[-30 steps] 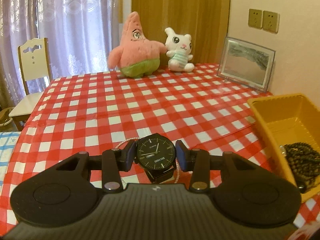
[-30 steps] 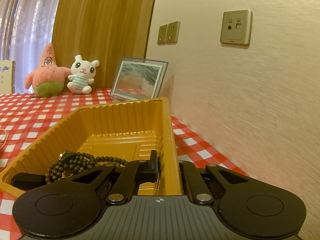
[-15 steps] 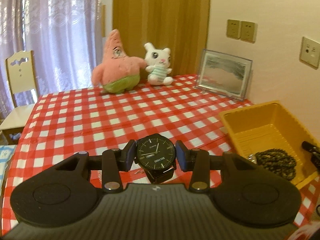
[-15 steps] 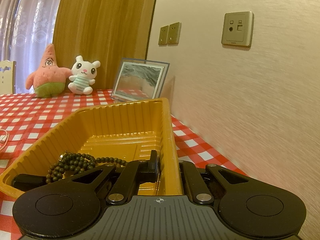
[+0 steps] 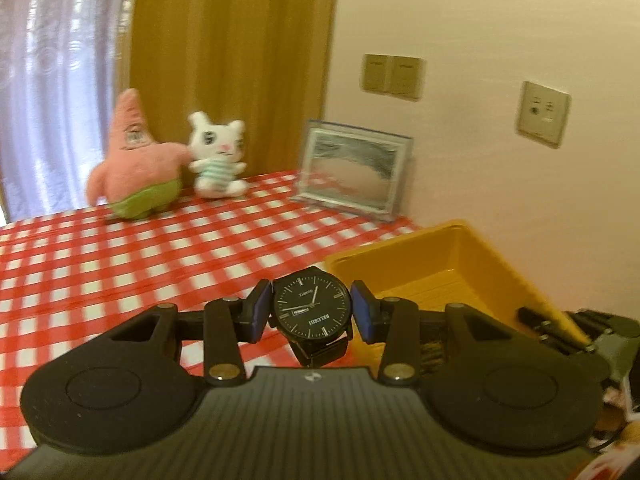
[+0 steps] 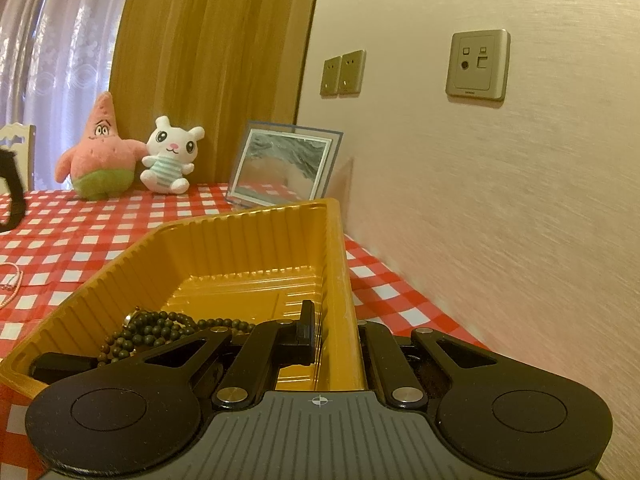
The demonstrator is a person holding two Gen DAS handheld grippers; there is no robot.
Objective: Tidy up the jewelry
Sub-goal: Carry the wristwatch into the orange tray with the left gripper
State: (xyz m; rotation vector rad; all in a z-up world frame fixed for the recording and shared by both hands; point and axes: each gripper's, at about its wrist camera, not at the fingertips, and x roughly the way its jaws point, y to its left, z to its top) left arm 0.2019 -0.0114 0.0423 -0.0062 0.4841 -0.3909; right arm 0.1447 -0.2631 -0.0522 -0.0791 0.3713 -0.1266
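Observation:
My left gripper [image 5: 311,311] is shut on a black wristwatch [image 5: 311,309], dial facing the camera, held above the checked cloth beside the yellow tray [image 5: 492,256]. My right gripper [image 6: 335,336] is shut on the right wall of the yellow tray [image 6: 340,264], one finger inside and one outside. A dark bead necklace [image 6: 160,326] lies in the tray's near end. A thin pink-white strand [image 6: 12,280] lies on the cloth to the tray's left. The right gripper shows at the right edge of the left wrist view [image 5: 576,328].
A red-and-white checked tablecloth [image 5: 120,256] covers the table. At the back stand a pink star plush [image 5: 134,164], a white bunny plush [image 5: 218,156] and a picture frame [image 5: 354,168]. The wall [image 6: 500,184] runs close along the tray's right side.
My left gripper has lifted the watch off the cloth and swung it right, toward the yellow tray. The right gripper has held its grip on the tray wall.

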